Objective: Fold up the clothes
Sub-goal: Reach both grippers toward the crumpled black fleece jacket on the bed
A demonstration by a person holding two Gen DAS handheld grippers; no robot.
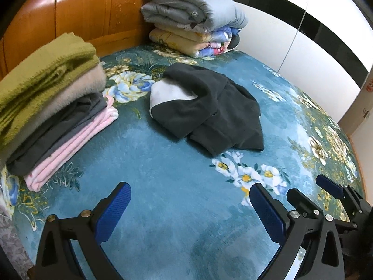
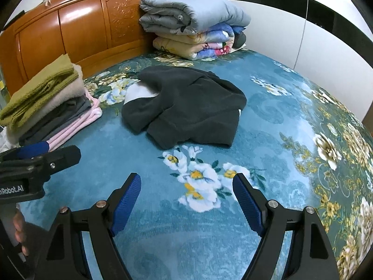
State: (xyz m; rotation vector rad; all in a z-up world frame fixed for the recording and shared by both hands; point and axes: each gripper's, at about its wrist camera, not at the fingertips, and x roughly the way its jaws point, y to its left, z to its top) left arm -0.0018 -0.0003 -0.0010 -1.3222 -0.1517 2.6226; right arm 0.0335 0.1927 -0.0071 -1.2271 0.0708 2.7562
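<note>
A dark grey fleece garment (image 1: 209, 109) with a pale lining lies crumpled in the middle of the bed; it also shows in the right wrist view (image 2: 186, 107). My left gripper (image 1: 190, 200) is open and empty, low over the bedspread, well short of the garment. My right gripper (image 2: 186, 191) is open and empty, also short of it. The right gripper shows at the right in the left wrist view (image 1: 310, 190), and the left gripper at the left in the right wrist view (image 2: 46, 150).
A stack of folded clothes (image 1: 46, 107), green on top and pink at the bottom, sits at the left; it also shows in the right wrist view (image 2: 46, 102). Folded quilts (image 2: 193, 25) lie against the wooden headboard (image 2: 81, 28). A white wardrobe (image 2: 314, 35) stands at the right.
</note>
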